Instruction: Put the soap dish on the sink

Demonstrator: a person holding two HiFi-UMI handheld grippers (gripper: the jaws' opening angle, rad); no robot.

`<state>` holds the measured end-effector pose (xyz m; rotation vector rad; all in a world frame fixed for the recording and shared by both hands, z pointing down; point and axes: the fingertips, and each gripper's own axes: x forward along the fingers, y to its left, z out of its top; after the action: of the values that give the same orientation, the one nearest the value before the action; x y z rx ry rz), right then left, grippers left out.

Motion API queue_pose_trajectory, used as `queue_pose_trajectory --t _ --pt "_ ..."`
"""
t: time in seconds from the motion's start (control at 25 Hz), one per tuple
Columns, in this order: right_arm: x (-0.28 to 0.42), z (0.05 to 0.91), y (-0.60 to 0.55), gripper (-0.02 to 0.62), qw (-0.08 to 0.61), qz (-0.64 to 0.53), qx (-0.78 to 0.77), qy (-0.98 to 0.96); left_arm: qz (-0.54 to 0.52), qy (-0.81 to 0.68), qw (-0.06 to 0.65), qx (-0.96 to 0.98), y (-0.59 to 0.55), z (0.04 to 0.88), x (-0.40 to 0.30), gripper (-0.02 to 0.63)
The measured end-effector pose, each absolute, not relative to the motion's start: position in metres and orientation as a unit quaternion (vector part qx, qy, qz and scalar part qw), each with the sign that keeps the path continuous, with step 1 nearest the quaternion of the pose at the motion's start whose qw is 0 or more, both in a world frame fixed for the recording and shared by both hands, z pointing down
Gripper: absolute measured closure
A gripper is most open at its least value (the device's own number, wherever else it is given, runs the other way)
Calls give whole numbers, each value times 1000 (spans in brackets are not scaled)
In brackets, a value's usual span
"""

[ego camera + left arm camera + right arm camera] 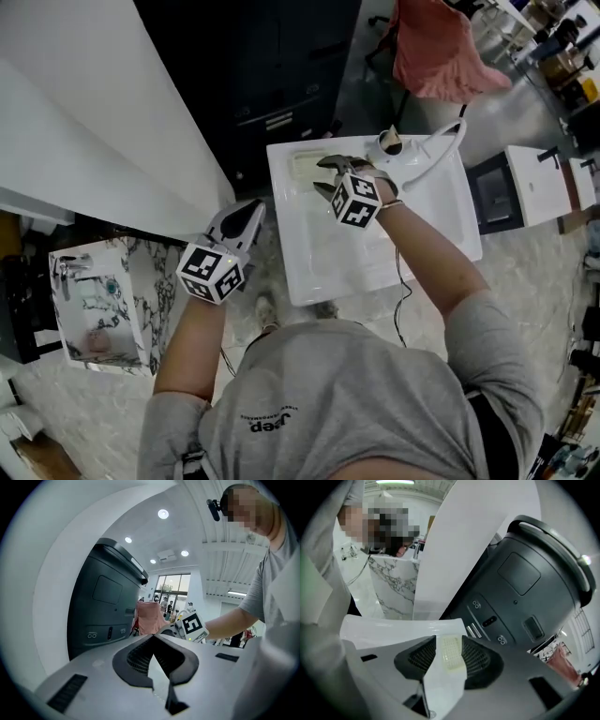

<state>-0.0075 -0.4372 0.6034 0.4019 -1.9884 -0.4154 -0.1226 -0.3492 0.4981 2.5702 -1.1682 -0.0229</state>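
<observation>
Soap dish: the pale, ridged soap dish (451, 652) lies flat on the back left corner of the white sink (323, 267), on the ledge, not in the basin.
Right gripper: my right gripper (328, 176) hangs over that corner with its tongs spread wide. The dish shows in the gap below them, but the pads do not touch it.
Left gripper: my left gripper (153, 638) is off the sink's left edge, tips pressed together on nothing.
Done: I judge the placing itself finished, since the dish rests on the sink with no grip on it.
Left: only clearing my right gripper away, without brushing the dish or the faucet (427, 150) beside it.
</observation>
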Motion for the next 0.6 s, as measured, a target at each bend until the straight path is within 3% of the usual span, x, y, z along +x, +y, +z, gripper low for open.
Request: queue_pose_trajectory --t 0.6 --pt "18 445 -372 421 262 -23 235 -936 -27 -428 126 895 -324 424 -127 592"
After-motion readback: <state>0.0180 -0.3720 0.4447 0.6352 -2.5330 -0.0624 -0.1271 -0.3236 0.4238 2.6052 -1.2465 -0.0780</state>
